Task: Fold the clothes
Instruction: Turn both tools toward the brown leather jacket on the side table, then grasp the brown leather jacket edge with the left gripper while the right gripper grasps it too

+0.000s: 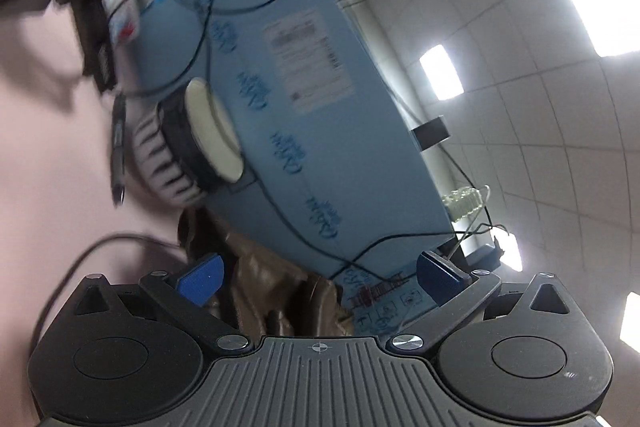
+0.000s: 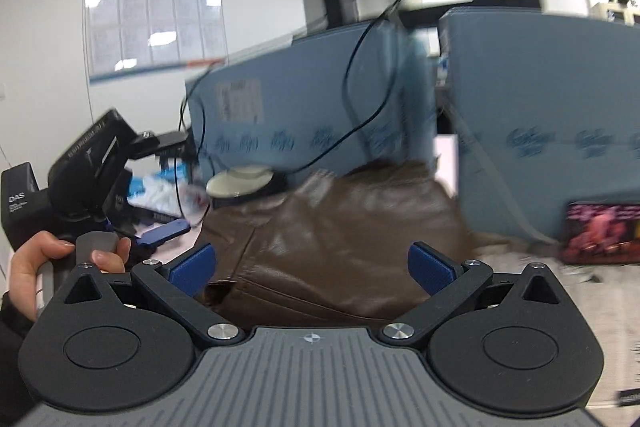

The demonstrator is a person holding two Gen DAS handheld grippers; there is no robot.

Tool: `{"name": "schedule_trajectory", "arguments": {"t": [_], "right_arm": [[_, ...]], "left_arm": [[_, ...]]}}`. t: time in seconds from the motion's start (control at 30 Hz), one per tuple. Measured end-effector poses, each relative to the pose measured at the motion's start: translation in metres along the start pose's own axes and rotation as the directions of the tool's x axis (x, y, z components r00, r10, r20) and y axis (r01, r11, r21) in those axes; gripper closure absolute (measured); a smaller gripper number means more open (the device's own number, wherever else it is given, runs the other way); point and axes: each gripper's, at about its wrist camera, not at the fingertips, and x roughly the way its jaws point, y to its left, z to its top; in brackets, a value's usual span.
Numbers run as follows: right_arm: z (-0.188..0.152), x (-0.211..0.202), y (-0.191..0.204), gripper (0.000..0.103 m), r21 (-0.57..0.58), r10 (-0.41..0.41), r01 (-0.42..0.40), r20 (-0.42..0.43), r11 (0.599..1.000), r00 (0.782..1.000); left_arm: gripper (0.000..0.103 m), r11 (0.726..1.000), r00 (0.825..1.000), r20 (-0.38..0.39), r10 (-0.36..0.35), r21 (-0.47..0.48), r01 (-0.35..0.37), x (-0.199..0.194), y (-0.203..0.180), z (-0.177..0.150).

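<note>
— Brown leather jacket [image 2: 328, 247]: where is it seen?
— It is spread across the lower middle of the right wrist view, between the blue fingertips of the right gripper [image 2: 312, 267], whose jaws are held wide apart over it. In the left wrist view it is bunched at lower centre [image 1: 276, 291].

— How is the left gripper [image 1: 320, 279] posed?
— It is tilted steeply, so that ceiling panels fill the right of the frame. Its jaws are spread apart, nothing clamped. A hand [image 2: 60, 267] is wrapped around its grey handle at the lower left of the right wrist view.

— What edges are noted?
— A blue box [image 1: 304, 115] is stood just behind the jacket; pink table [image 1: 44, 163] lies bare at the left.
</note>
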Motion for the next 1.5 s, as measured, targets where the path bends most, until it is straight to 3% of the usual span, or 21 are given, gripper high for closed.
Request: {"name": "schedule_trajectory", "arguments": {"t": [0.07, 0.23, 0.37, 0.5, 0.63, 0.73, 0.8, 0.83, 0.87, 0.9, 0.93, 0.97, 1.0, 1.07, 1.23, 1.33, 1.43, 1.47, 1.5], "right_arm": [[0.000, 0.019, 0.007, 0.000, -0.016, -0.025, 0.024, -0.052, 1.000, 0.998], [-0.006, 0.039, 0.012, 0.000, -0.068, -0.106, 0.099, -0.120, 0.993, 0.987], [-0.005, 0.029, 0.004, 0.000, -0.084, -0.163, 0.154, -0.115, 0.985, 0.980], [-0.002, 0.008, -0.011, 0.000, -0.117, -0.242, 0.233, -0.079, 0.966, 0.967], [0.005, -0.009, -0.040, 0.000, -0.087, -0.333, 0.328, -0.046, 0.941, 0.942], [0.013, -0.009, -0.056, 0.000, -0.073, -0.396, 0.394, -0.017, 0.916, 0.918], [0.018, -0.001, -0.062, 0.001, -0.055, -0.384, 0.383, -0.022, 0.922, 0.923], [0.020, 0.002, -0.065, 0.004, -0.046, -0.375, 0.374, -0.026, 0.926, 0.927], [0.021, 0.006, -0.067, 0.014, -0.035, -0.362, 0.361, -0.030, 0.932, 0.932], [0.021, 0.007, -0.070, 0.039, -0.029, -0.351, 0.351, -0.032, 0.936, 0.936], [0.021, 0.008, -0.072, 0.053, -0.024, -0.343, 0.342, -0.032, 0.939, 0.939], [0.021, 0.009, -0.076, 0.074, -0.020, -0.338, 0.337, -0.036, 0.941, 0.941], [0.021, 0.007, -0.080, 0.088, -0.011, -0.332, 0.332, -0.044, 0.943, 0.942], [0.023, 0.000, -0.090, 0.100, 0.021, -0.319, 0.320, -0.041, 0.947, 0.947], [0.042, -0.051, -0.103, 0.102, -0.005, -0.337, 0.341, 0.138, 0.940, 0.931], [0.055, -0.081, -0.113, 0.103, 0.000, -0.336, 0.343, 0.200, 0.939, 0.920], [0.053, -0.089, -0.123, 0.100, 0.046, -0.280, 0.276, 0.175, 0.960, 0.944], [0.048, -0.085, -0.120, 0.087, 0.057, -0.257, 0.251, 0.160, 0.966, 0.953], [0.043, -0.081, -0.118, 0.056, 0.067, -0.234, 0.226, 0.145, 0.972, 0.961]], "left_arm": [[0.000, 0.999, 1.000, 0.002, 0.005, -0.032, -0.005, 0.002, 0.007, 0.001], [0.000, 0.996, 0.996, -0.036, -0.077, -0.039, 0.075, 0.011, 0.010, 0.003], [0.000, 0.995, 0.992, -0.081, -0.097, -0.008, 0.097, 0.029, 0.010, 0.007], [0.001, 0.998, 0.995, -0.086, -0.048, -0.038, 0.045, 0.055, 0.013, 0.013], [0.004, 1.000, 0.996, -0.082, -0.018, 0.024, 0.020, 0.072, 0.005, 0.011], [0.021, 0.996, 0.997, -0.069, -0.019, 0.082, 0.024, 0.072, -0.002, 0.007], [0.053, 0.991, 0.998, -0.056, -0.014, 0.131, 0.022, 0.070, -0.008, 0.005], [0.062, 0.987, 0.999, -0.046, -0.001, 0.162, 0.008, 0.070, -0.011, 0.004], [0.074, 0.981, 0.999, -0.035, 0.012, 0.192, -0.006, 0.069, -0.014, 0.003], [0.082, 0.974, 0.999, -0.029, 0.021, 0.226, -0.013, 0.068, -0.016, 0.000], [0.085, 0.966, 0.999, -0.023, 0.029, 0.259, -0.022, 0.068, -0.019, -0.003], [0.090, 0.956, 0.999, -0.017, 0.036, 0.291, -0.029, 0.067, -0.022, -0.006], [0.093, 0.947, 1.000, -0.005, 0.029, 0.319, -0.026, 0.065, -0.026, -0.009], [0.095, 0.930, 1.000, 0.022, 0.005, 0.368, -0.013, 0.059, -0.035, -0.013], [0.095, 0.886, 0.986, 0.061, -0.157, 0.449, 0.114, 0.041, -0.055, -0.024], [0.095, 0.864, 0.971, 0.059, -0.232, 0.470, 0.178, 0.034, -0.064, -0.032], [0.095, 0.835, 0.966, 0.037, -0.256, 0.512, 0.201, 0.029, -0.077, -0.041], [0.095, 0.827, 0.965, 0.029, -0.260, 0.523, 0.207, 0.029, -0.080, -0.042], [0.095, 0.818, 0.964, 0.021, -0.264, 0.534, 0.212, 0.028, -0.083, -0.044]]}}
